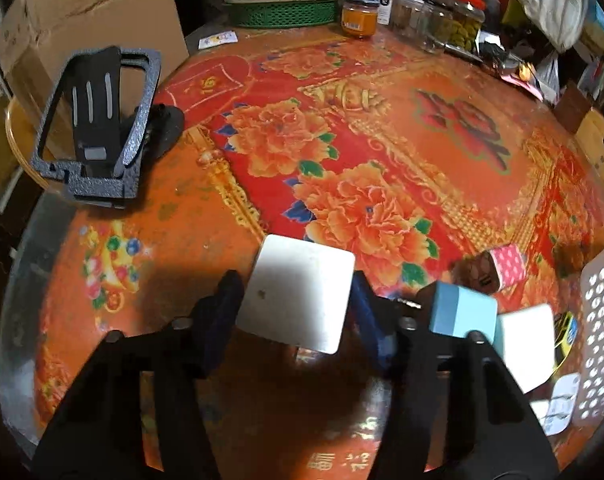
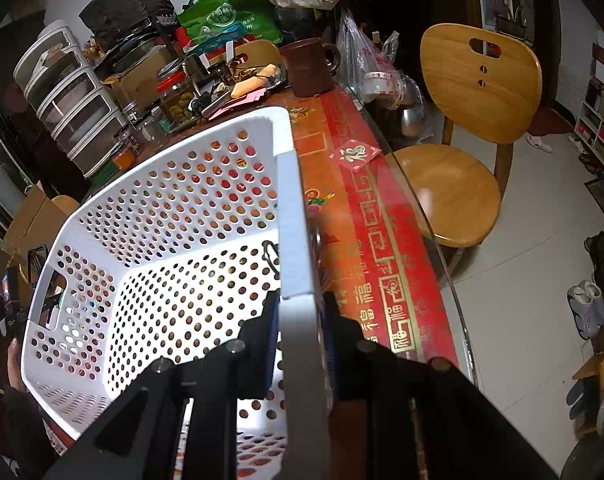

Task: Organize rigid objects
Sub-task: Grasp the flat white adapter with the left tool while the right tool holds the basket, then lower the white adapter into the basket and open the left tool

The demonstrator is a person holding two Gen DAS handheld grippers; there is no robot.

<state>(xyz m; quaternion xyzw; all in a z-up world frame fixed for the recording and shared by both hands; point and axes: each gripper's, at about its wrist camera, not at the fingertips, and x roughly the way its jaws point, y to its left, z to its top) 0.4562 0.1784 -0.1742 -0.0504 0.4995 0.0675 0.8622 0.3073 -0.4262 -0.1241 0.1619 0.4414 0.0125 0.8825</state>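
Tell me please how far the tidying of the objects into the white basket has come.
Done: nothing shows inside the white basket yet. In hand: the left gripper has a white square block between its fingers, and the right gripper is shut on the basket's rim. Left: the blue block, a second white block and the pink dotted roll remain on the table.

Block (image 1: 298, 292) on table (image 1: 381, 140), cubes (image 1: 461, 312) right, basket (image 1: 601, 320) beyond
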